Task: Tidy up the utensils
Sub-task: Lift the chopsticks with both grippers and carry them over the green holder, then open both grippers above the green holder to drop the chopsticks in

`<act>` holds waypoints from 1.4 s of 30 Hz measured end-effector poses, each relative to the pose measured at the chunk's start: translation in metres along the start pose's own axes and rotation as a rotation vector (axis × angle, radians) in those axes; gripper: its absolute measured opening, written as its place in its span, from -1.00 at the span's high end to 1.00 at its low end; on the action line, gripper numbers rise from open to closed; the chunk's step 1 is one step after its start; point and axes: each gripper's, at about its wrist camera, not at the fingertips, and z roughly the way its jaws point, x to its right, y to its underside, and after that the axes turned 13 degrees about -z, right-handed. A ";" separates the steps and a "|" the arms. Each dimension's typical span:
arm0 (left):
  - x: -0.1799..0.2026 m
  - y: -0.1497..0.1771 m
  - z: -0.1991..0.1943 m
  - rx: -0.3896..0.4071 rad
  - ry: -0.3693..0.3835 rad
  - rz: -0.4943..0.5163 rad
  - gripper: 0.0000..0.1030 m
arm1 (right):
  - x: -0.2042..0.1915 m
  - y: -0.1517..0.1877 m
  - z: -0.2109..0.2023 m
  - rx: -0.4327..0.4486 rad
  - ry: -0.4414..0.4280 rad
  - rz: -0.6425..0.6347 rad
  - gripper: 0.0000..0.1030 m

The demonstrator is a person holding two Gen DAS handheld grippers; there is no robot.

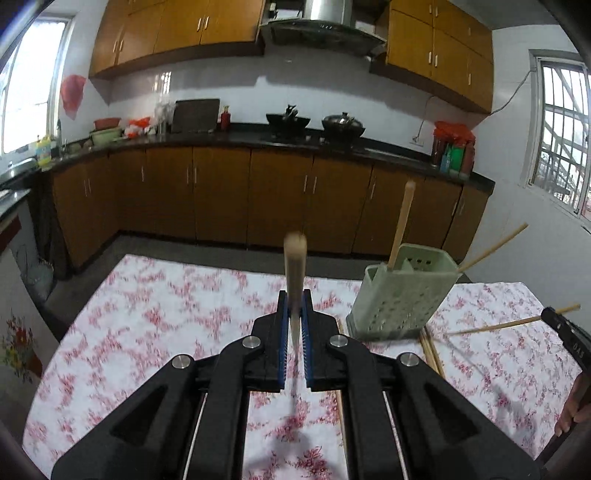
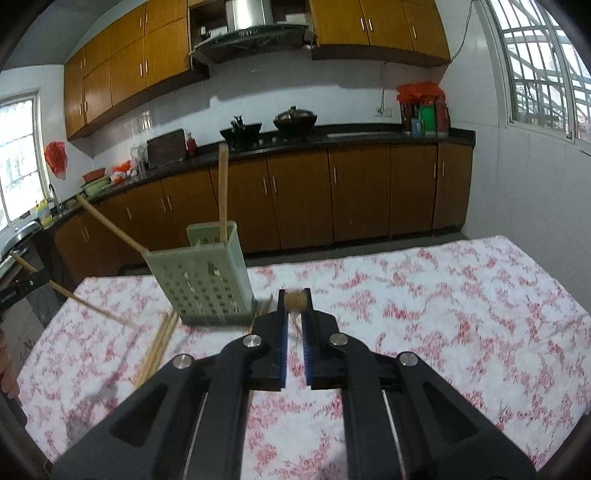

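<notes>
Both views are smearing with motion blur, so the tablecloth pattern and the chopstick tips are hard to make out. The left gripper (image 1: 295, 295) is clamping shut on a wooden chopstick (image 1: 294, 266) that is sticking up past the blue pads; its lower end is dissolving into blur below the jaws. The right gripper (image 2: 295, 297) is also squeezing closed on a chopstick (image 2: 295, 300), seen end-on as a brown stub, its length hidden between the fingers. In the left view only the black tip of the right gripper is showing at the right edge, with part of a hand (image 1: 574, 406) cut off beneath it.

The green slotted holder (image 1: 400, 299) is standing on the table (image 1: 147, 332), tilted-looking in the fisheye, with one chopstick upright inside and another leaning out over its rim. Loose chopsticks (image 2: 159, 347) are lying flat on the cloth just beside the holder's base; how many I cannot tell.

The table is wearing a white cloth with red flowers. Behind it, brown cabinets (image 2: 332, 192) are running under a dark counter with two woks (image 1: 314, 123), a range hood (image 1: 321, 26) above, and barred windows at the sides.
</notes>
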 end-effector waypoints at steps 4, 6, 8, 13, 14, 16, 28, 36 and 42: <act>0.010 -0.010 -0.017 0.023 0.047 0.019 0.86 | 0.002 -0.026 -0.019 0.061 -0.045 0.011 0.84; 0.020 -0.018 -0.027 0.051 0.074 0.028 0.86 | 0.002 -0.041 -0.029 0.096 -0.082 0.018 0.84; 0.032 -0.026 -0.035 0.078 0.103 0.030 0.86 | 0.000 -0.056 -0.039 0.132 -0.124 0.027 0.84; 0.059 -0.047 -0.051 0.157 0.194 0.015 0.86 | -0.007 -0.089 -0.054 0.216 -0.184 0.024 0.84; 0.064 -0.051 -0.052 0.177 0.204 0.013 0.86 | -0.010 -0.095 -0.054 0.229 -0.180 0.014 0.84; 0.074 -0.059 -0.054 0.226 0.222 0.005 0.86 | -0.014 -0.106 -0.050 0.243 -0.173 -0.003 0.84; 0.104 -0.051 0.018 0.231 0.209 0.003 0.86 | -0.021 -0.120 0.034 0.104 -0.159 -0.018 0.84; 0.097 -0.041 0.027 0.144 0.192 0.005 0.32 | -0.035 -0.115 0.045 0.075 -0.170 -0.037 0.64; 0.090 -0.052 0.001 0.190 0.212 -0.012 0.11 | -0.025 -0.119 0.009 0.146 -0.140 -0.020 0.60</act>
